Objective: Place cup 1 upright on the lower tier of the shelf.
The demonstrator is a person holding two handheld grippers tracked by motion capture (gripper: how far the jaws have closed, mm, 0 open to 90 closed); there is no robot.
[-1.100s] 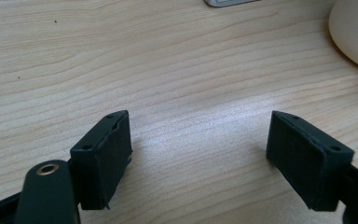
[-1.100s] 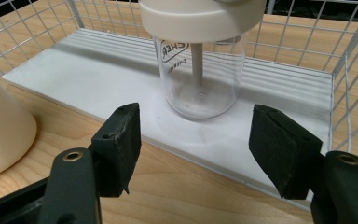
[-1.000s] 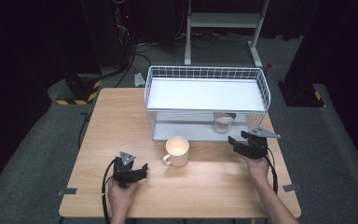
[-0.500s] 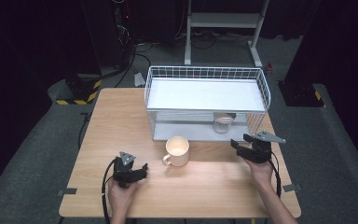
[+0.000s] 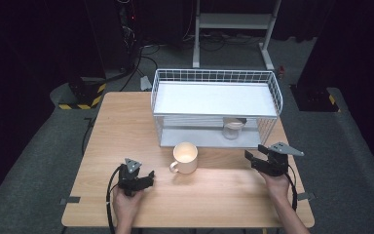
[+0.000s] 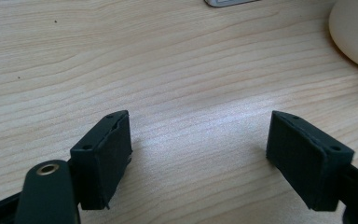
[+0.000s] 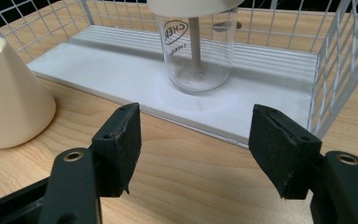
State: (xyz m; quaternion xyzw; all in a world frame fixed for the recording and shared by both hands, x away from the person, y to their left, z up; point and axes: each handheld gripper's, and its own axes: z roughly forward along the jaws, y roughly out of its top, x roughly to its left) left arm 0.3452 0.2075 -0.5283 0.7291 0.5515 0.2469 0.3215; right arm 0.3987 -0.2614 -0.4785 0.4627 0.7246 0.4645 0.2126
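Observation:
A cream mug stands on the wooden table just in front of a white wire rack. On the rack's lower shelf sits a clear glass jar with a cream lid. My right gripper hovers at the rack's front right corner, open, nothing between its jaws. In the right gripper view my right gripper points at the jar, with the mug off to the left. My left gripper rests low near the front left, open over bare wood. The mug's side shows at upper right.
The rack's wire wall rises close on the right of my right gripper. Its upper shelf is a white board. Cables trail from both grippers toward the table's front edge. A metal stand and dark floor lie beyond the table.
My right gripper has drifted a little to the right and back from the rack's front. The left gripper, the mug and the jar have not moved.

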